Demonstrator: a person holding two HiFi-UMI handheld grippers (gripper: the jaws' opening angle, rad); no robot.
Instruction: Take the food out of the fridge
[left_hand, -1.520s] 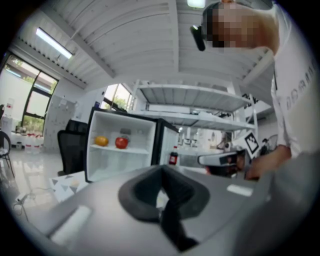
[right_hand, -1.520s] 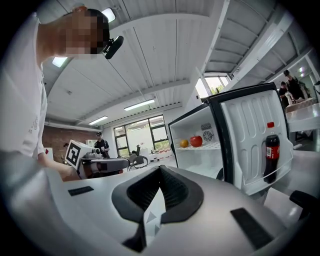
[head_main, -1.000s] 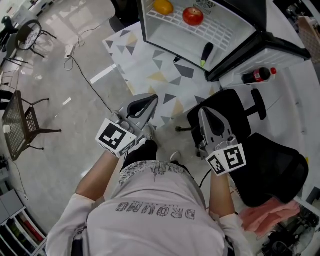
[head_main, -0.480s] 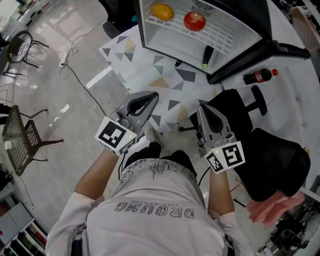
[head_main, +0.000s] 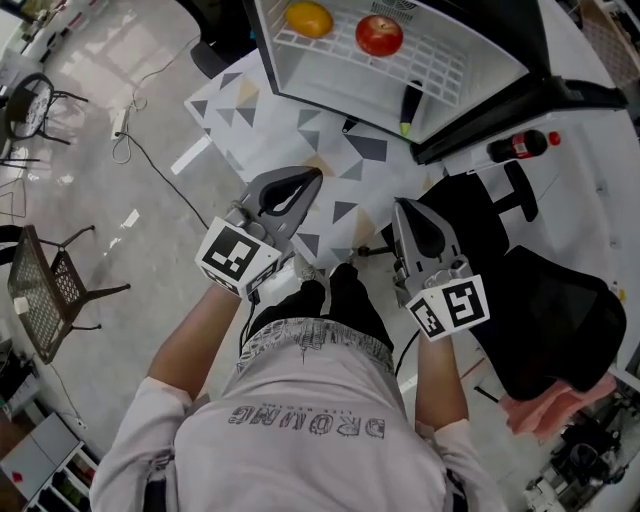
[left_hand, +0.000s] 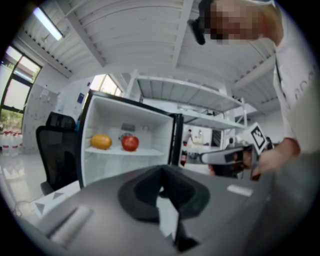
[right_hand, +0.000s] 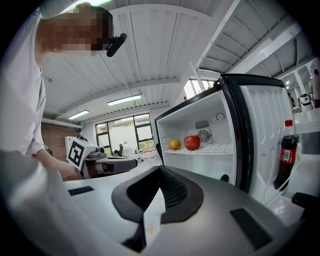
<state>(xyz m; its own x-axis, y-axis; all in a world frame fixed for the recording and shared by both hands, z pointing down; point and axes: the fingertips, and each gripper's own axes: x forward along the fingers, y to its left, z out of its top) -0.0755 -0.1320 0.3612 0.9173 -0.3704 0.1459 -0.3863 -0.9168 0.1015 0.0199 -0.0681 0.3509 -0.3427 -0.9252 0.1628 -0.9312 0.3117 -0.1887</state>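
Resting side by side on the white wire shelf (head_main: 440, 55) of the open fridge (head_main: 335, 82), an orange fruit (head_main: 309, 18) and a red fruit (head_main: 379, 35) are seen at the top of the head view, the orange one to the left. A dark green-tipped item (head_main: 411, 105) is seen lower inside the fridge, near its front edge. A cola bottle (head_main: 520, 146) is seen right of the open door. A patterned mat (head_main: 300, 130) is spread on the floor in front of the fridge.

Below the fridge in the frame, well apart from the fruit, the left gripper (head_main: 308, 177) and the right gripper (head_main: 404, 206) are held out towards it. In each gripper view the jaws are seen closed together at the tips, with nothing between them. A black office chair (head_main: 545, 320) is seen at the right and a metal chair (head_main: 45, 300) at the far left.
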